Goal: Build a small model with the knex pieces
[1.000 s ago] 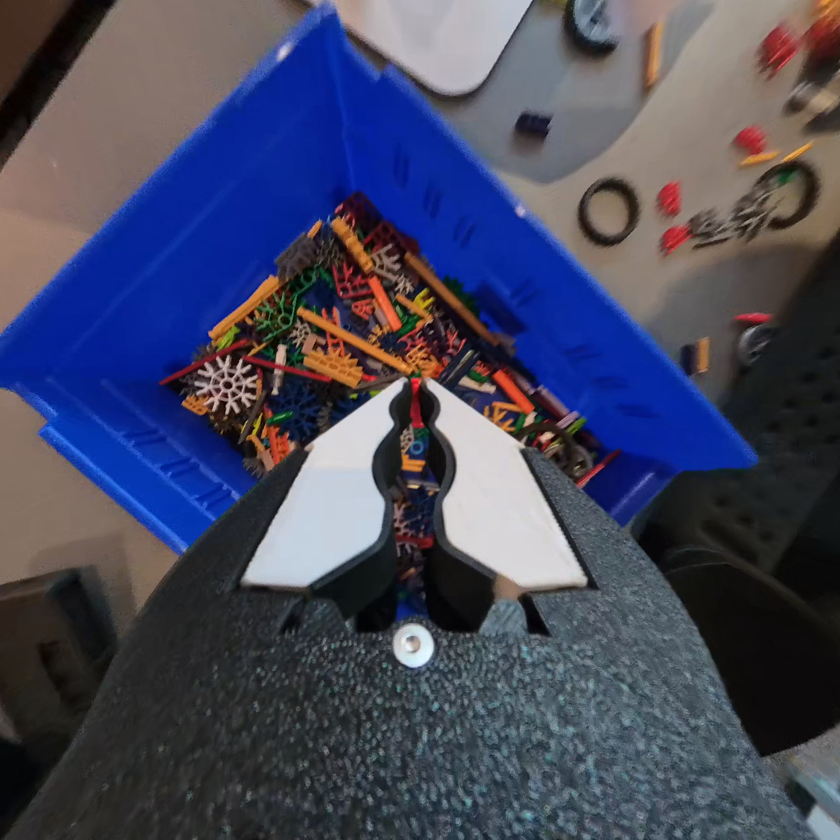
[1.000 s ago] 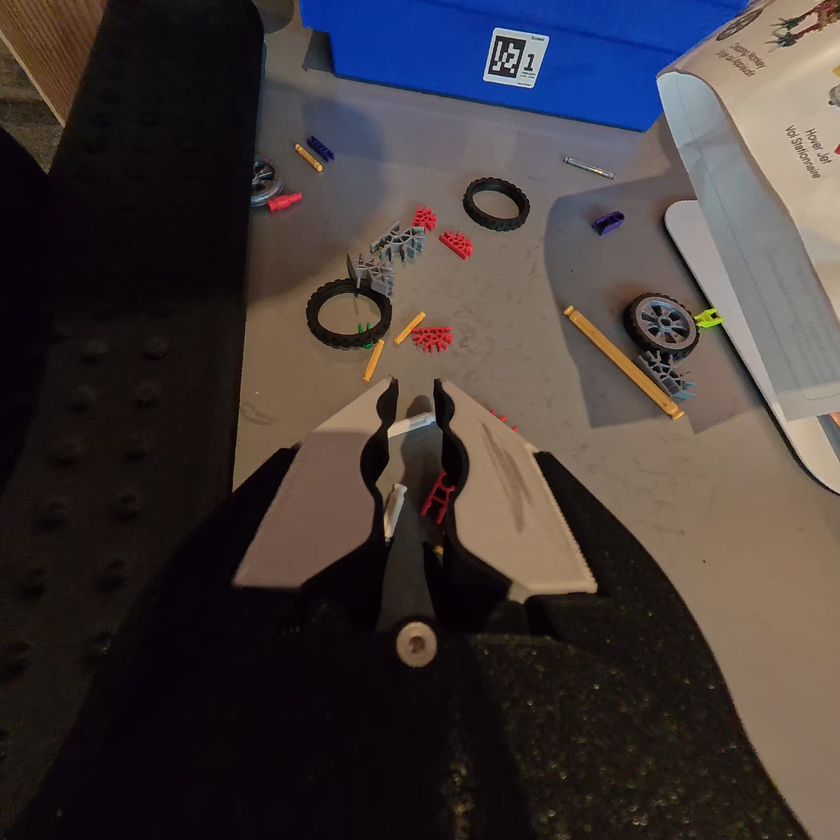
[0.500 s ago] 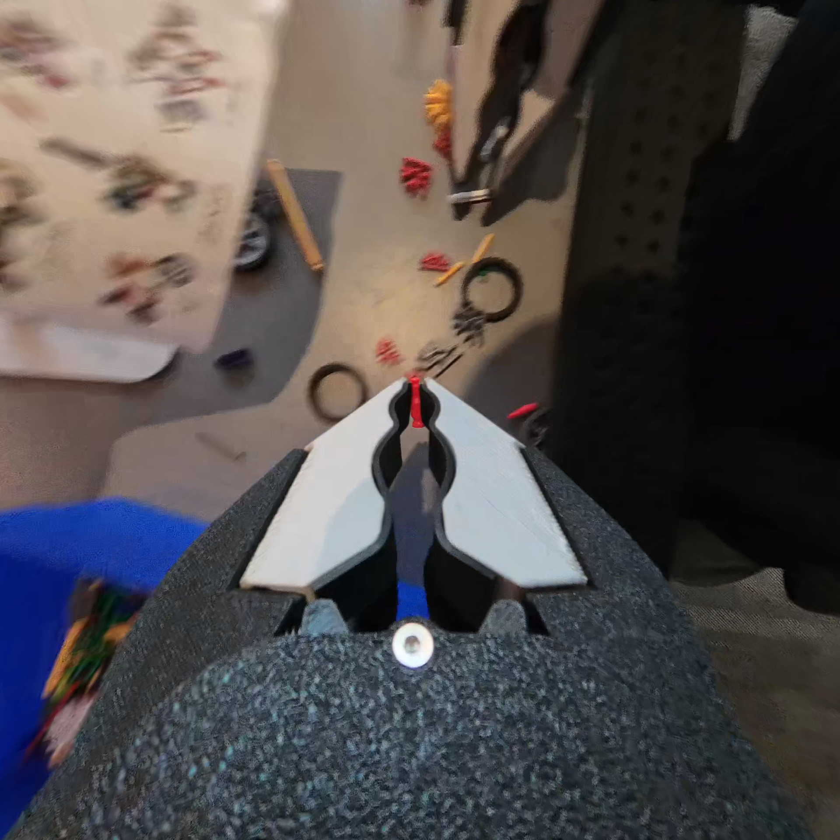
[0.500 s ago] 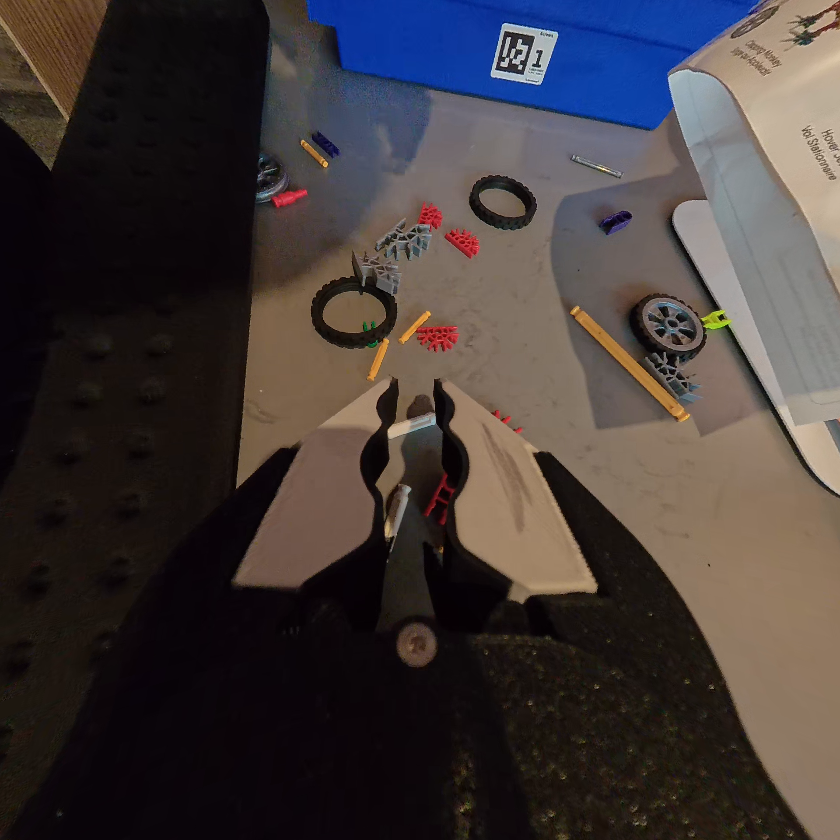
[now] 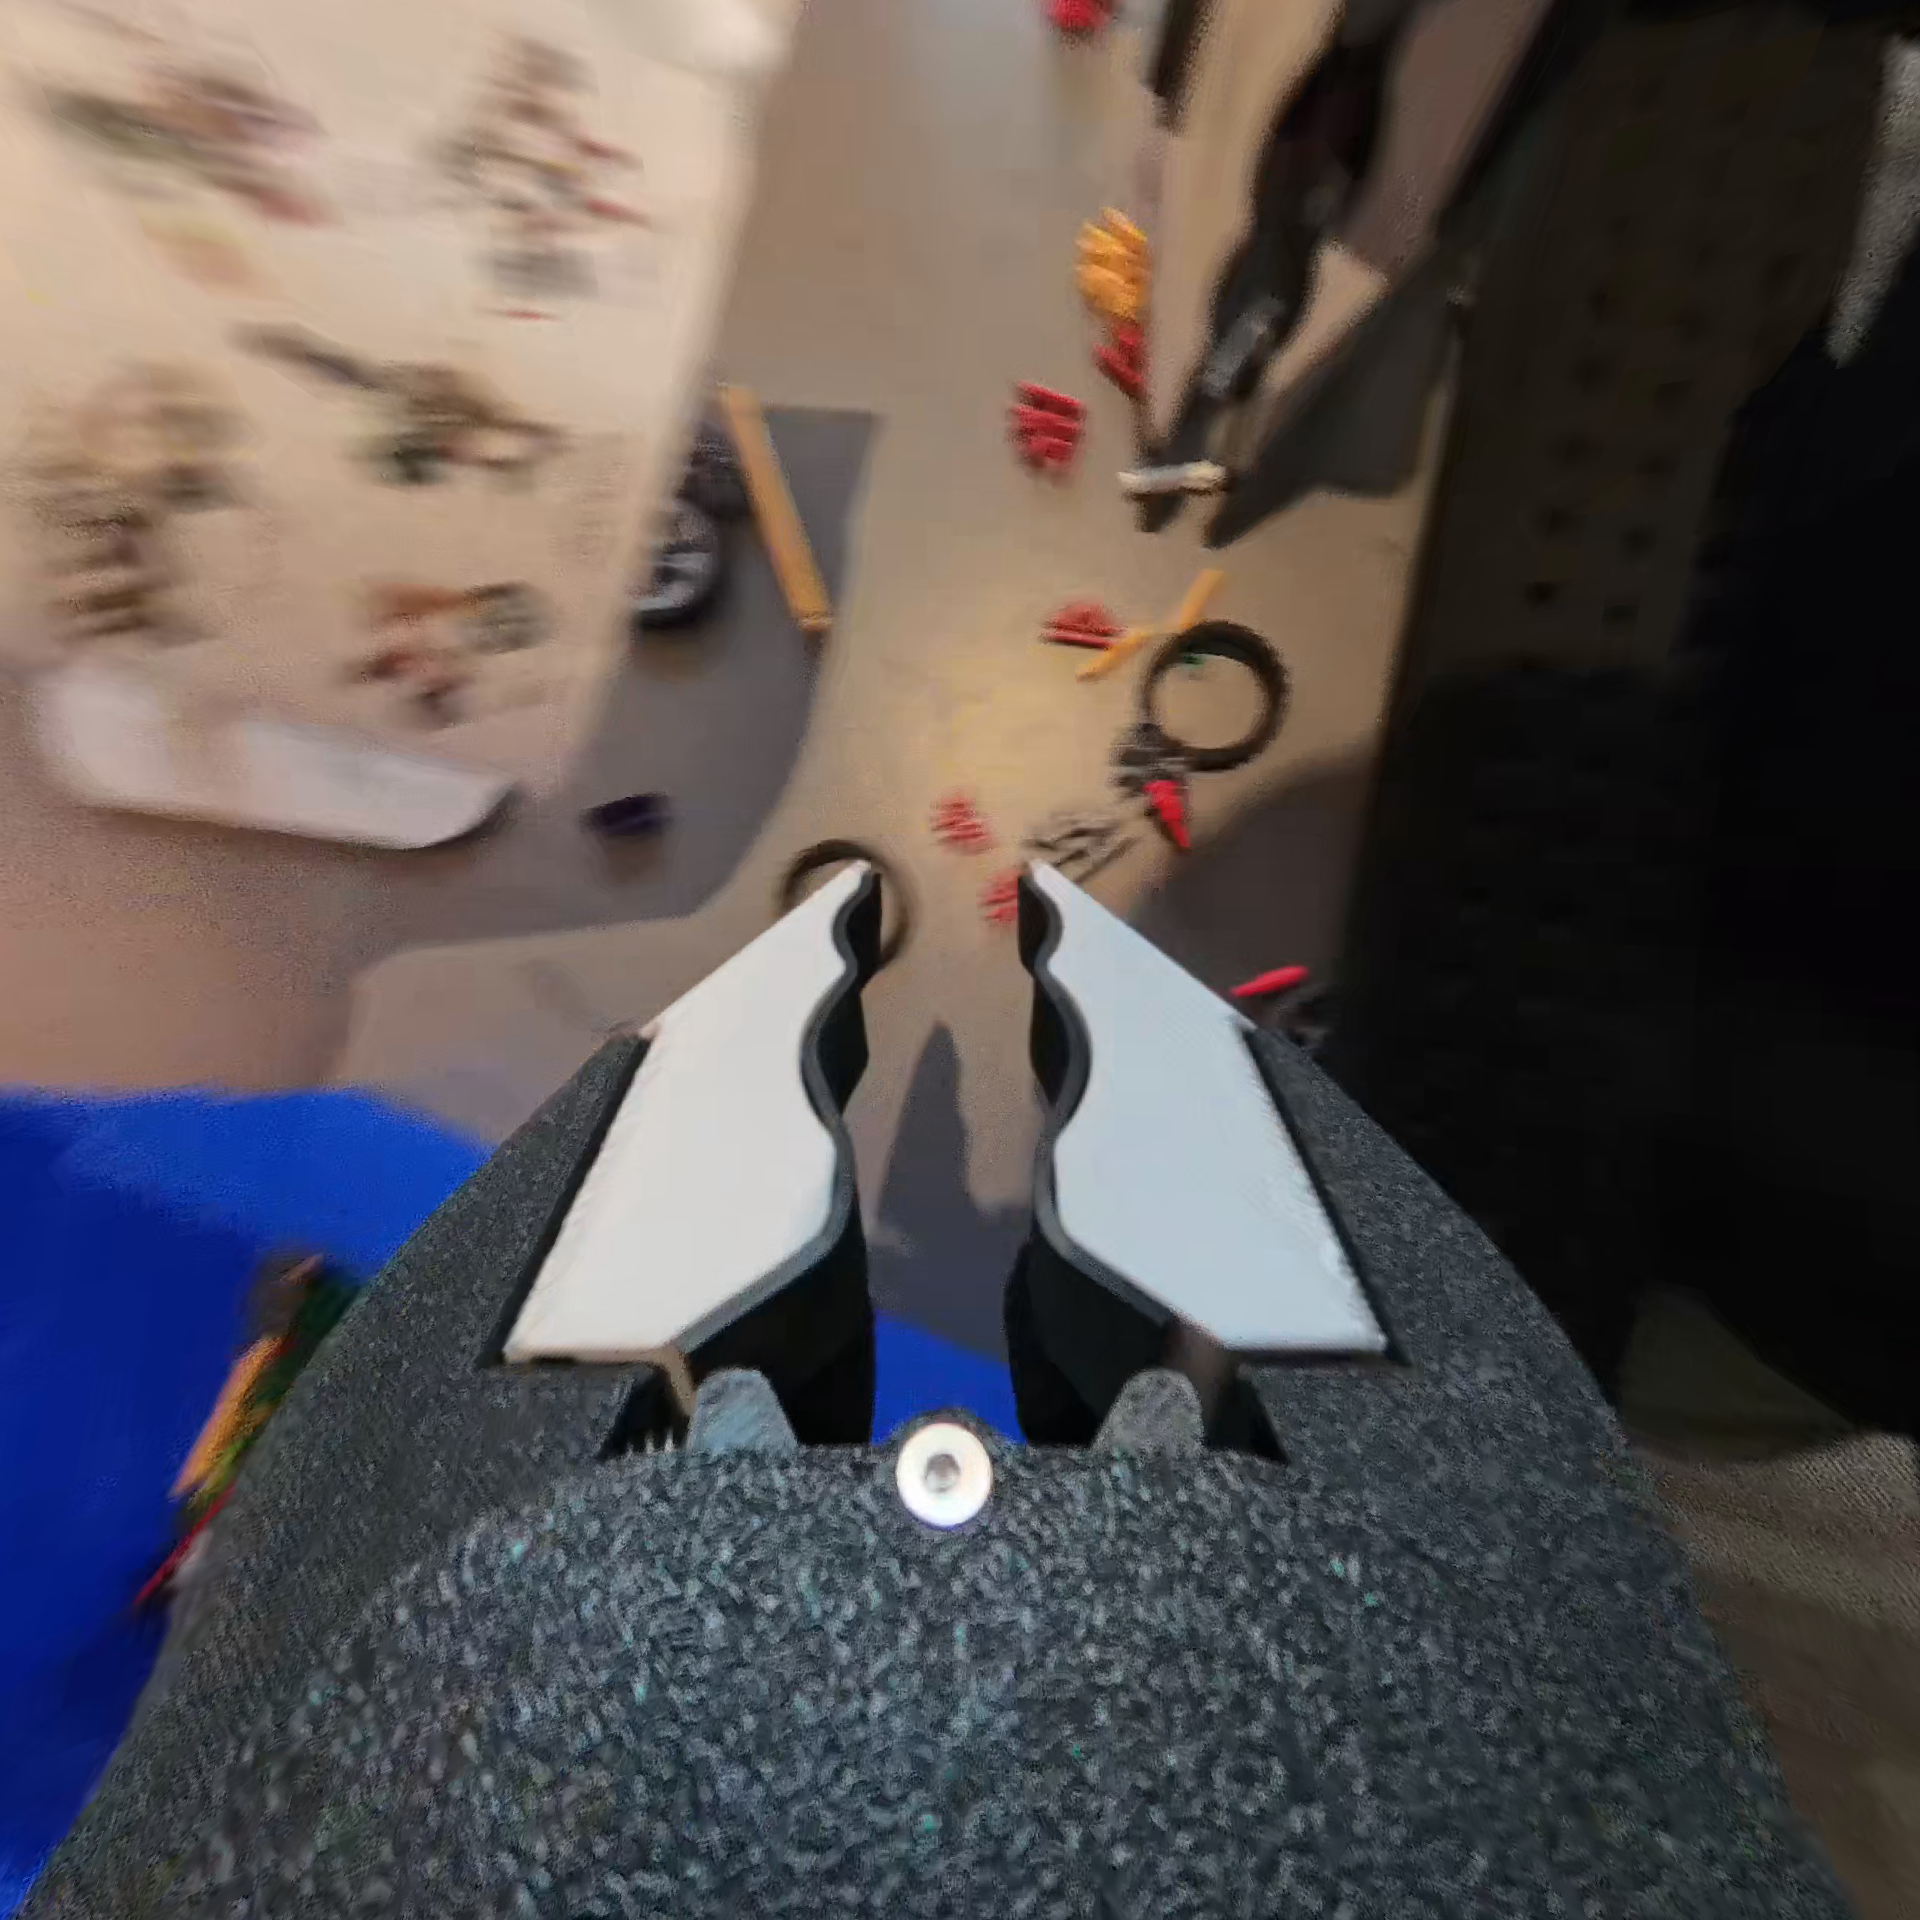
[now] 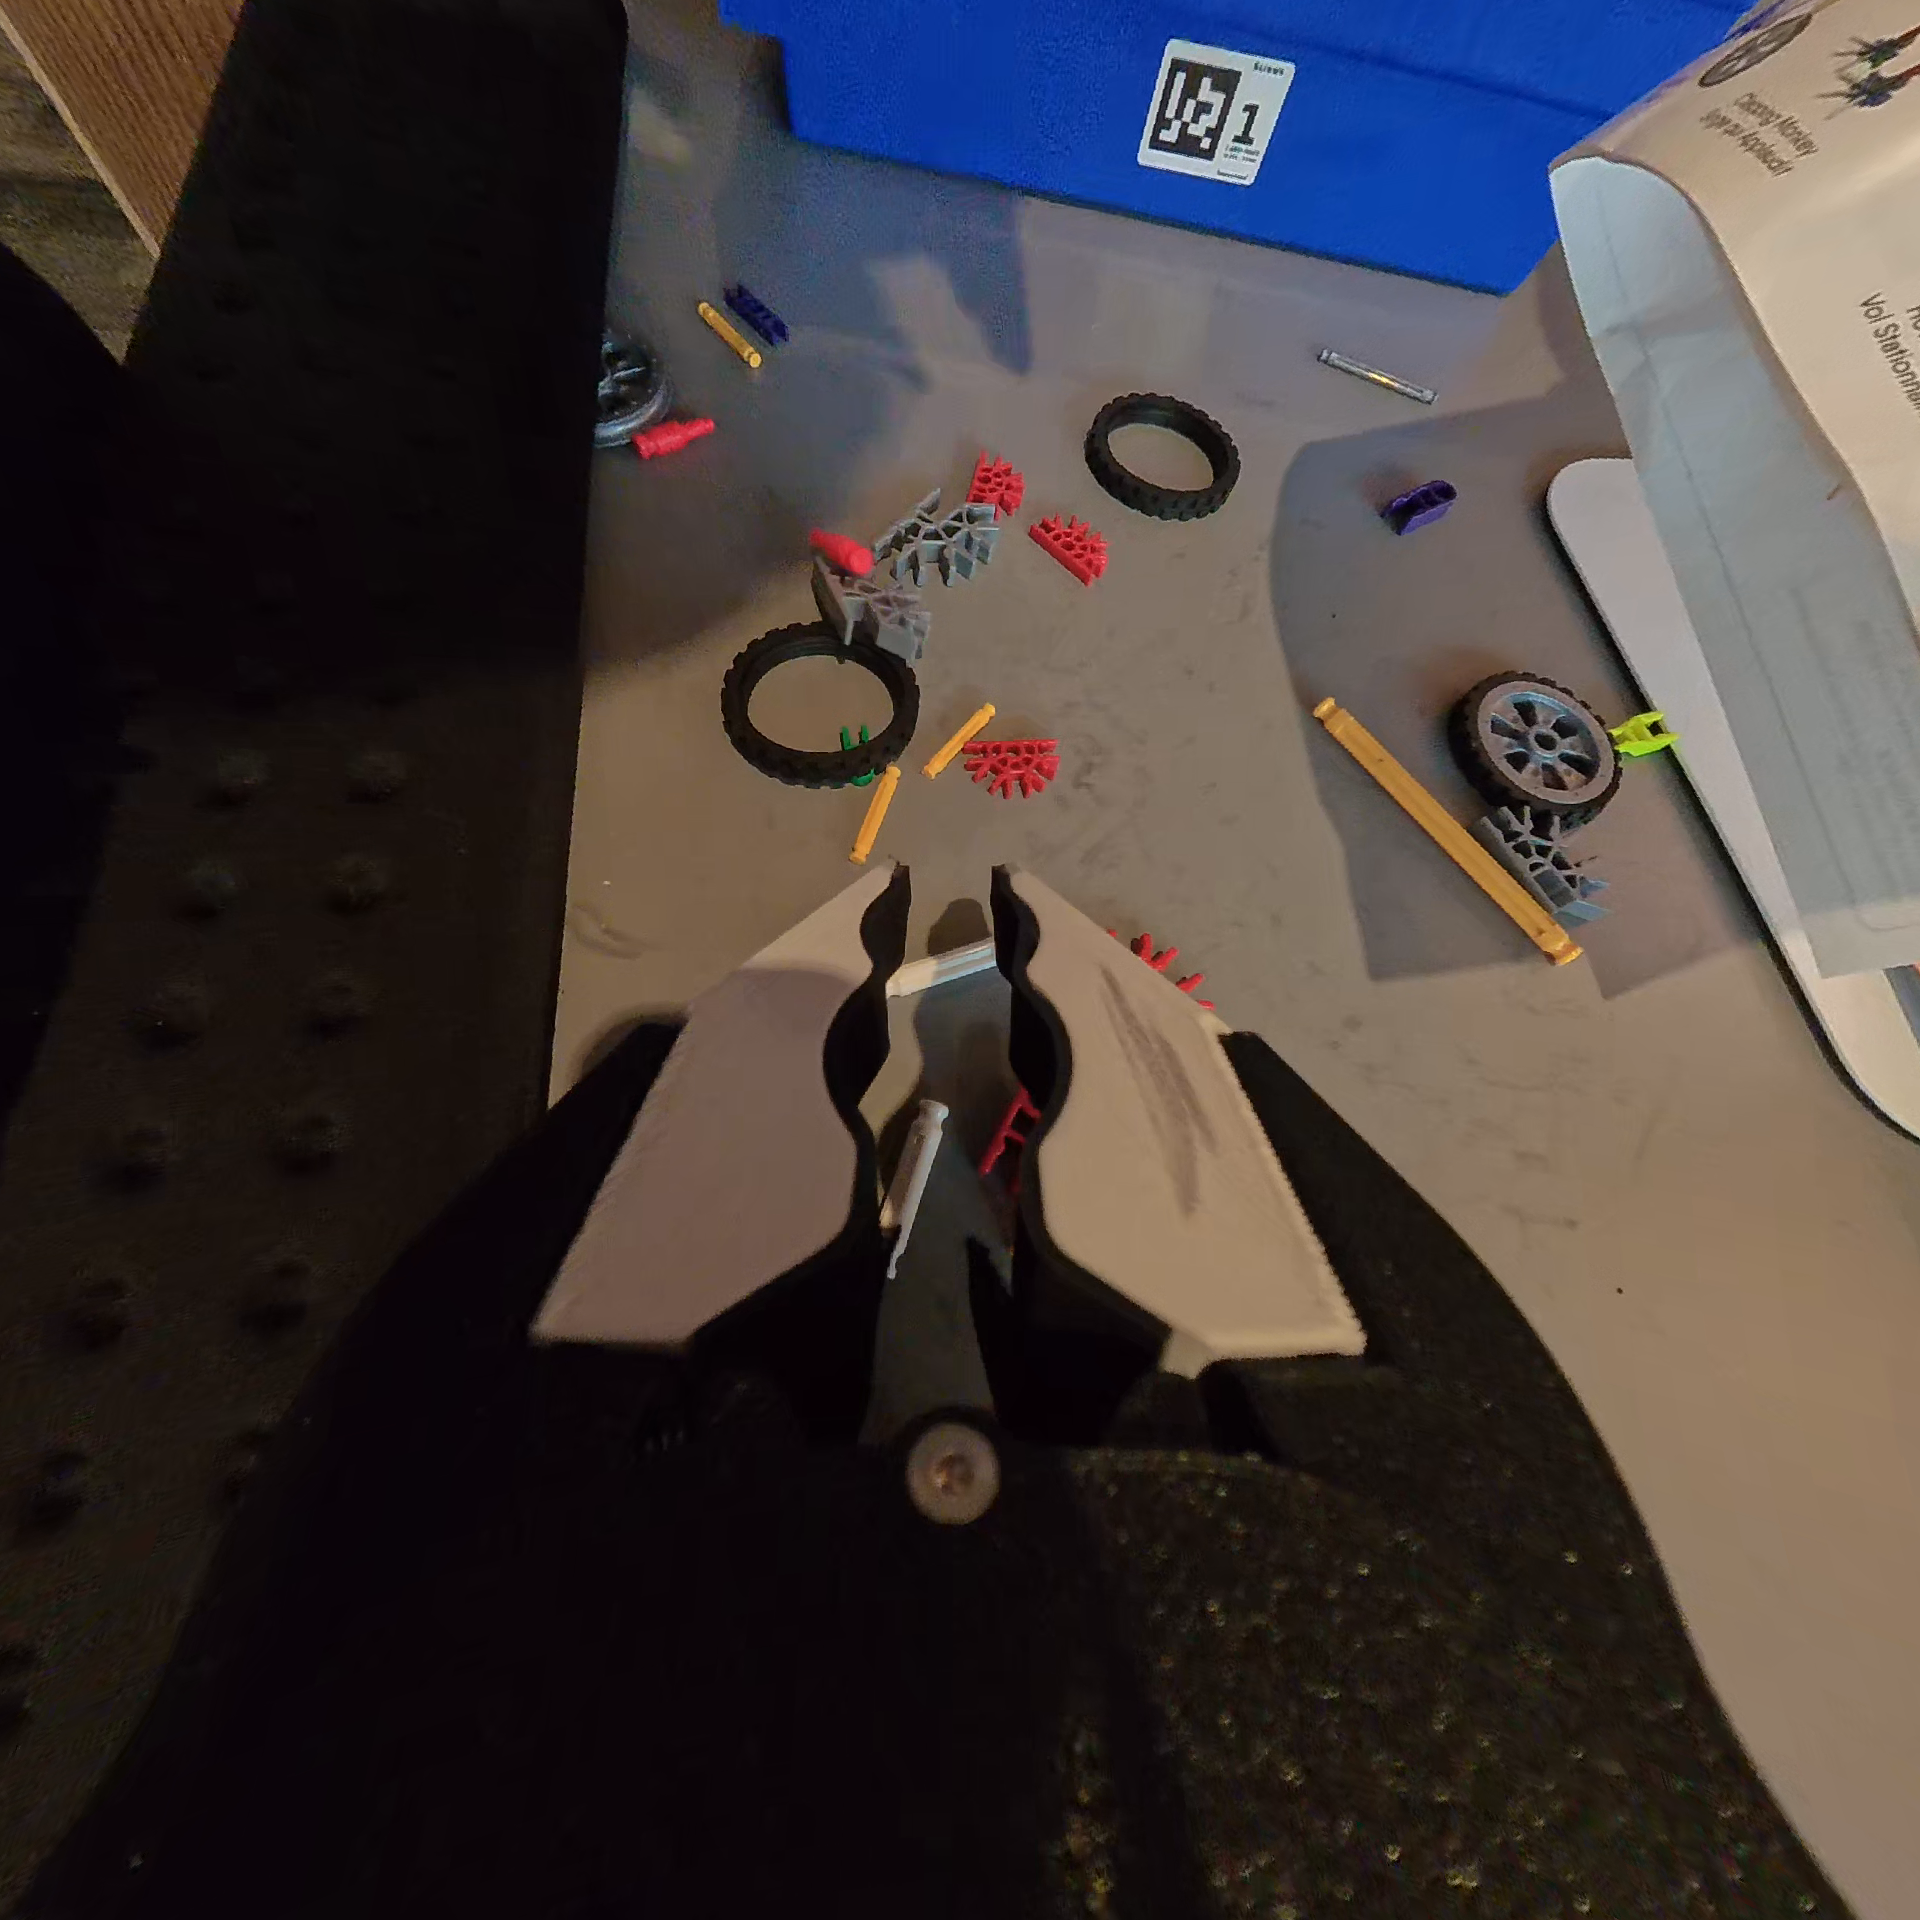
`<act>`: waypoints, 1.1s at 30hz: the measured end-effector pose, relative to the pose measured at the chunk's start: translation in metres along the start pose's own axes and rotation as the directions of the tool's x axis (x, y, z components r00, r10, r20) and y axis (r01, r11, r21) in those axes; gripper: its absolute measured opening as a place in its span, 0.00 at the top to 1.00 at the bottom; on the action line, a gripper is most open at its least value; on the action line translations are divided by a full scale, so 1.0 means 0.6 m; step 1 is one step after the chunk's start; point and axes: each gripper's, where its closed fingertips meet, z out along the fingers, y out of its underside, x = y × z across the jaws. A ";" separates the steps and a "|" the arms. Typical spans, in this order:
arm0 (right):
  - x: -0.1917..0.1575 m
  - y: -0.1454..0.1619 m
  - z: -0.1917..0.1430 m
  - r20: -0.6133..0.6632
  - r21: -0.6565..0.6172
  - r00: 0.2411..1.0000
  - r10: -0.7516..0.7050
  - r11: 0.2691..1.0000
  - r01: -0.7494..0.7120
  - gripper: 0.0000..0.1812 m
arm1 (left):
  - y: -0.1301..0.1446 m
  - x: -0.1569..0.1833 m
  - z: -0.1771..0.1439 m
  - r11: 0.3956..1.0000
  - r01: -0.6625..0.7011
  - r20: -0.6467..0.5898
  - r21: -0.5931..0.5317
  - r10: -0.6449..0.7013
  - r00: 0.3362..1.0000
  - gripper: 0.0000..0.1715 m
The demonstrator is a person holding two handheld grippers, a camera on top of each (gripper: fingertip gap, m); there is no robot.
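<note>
My left gripper (image 5: 948,883) is open and empty, held above the grey table just past the blue bin (image 5: 156,1247). A small red rod (image 5: 1166,805) lies ahead of it by the grey connectors, next to a black tyre ring (image 5: 1210,694). In the right wrist view this red rod (image 6: 840,548) rests on the grey connectors (image 6: 935,540) beside the tyre ring (image 6: 819,707). My right gripper (image 6: 948,883) is a little open and empty, low over the table. A white rod (image 6: 914,1153) and a red connector (image 6: 1013,1127) lie on the table under the gap between its fingers.
The blue bin (image 6: 1039,104) stands at the back with a tag on its side. An instruction sheet (image 6: 1766,416) curls over a white board at the right. A second tyre (image 6: 1162,470), a spoked wheel (image 6: 1545,750), a long yellow rod (image 6: 1439,826) and small pieces lie scattered. A black studded mat (image 6: 312,623) borders the left. Tip to tip, the grippers are about 15 centimeters apart.
My left gripper swung from over the bin's pieces to over the table, shut on a small red rod. It has now opened, and the rod lies on the grey connectors. The right gripper barely moved.
</note>
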 end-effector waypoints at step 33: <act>0.001 0.004 0.002 0.001 -0.011 1.000 0.006 1.000 -0.006 0.91 | 0.325 -0.236 -0.015 0.865 0.458 0.305 -0.205 -0.388 0.870 0.90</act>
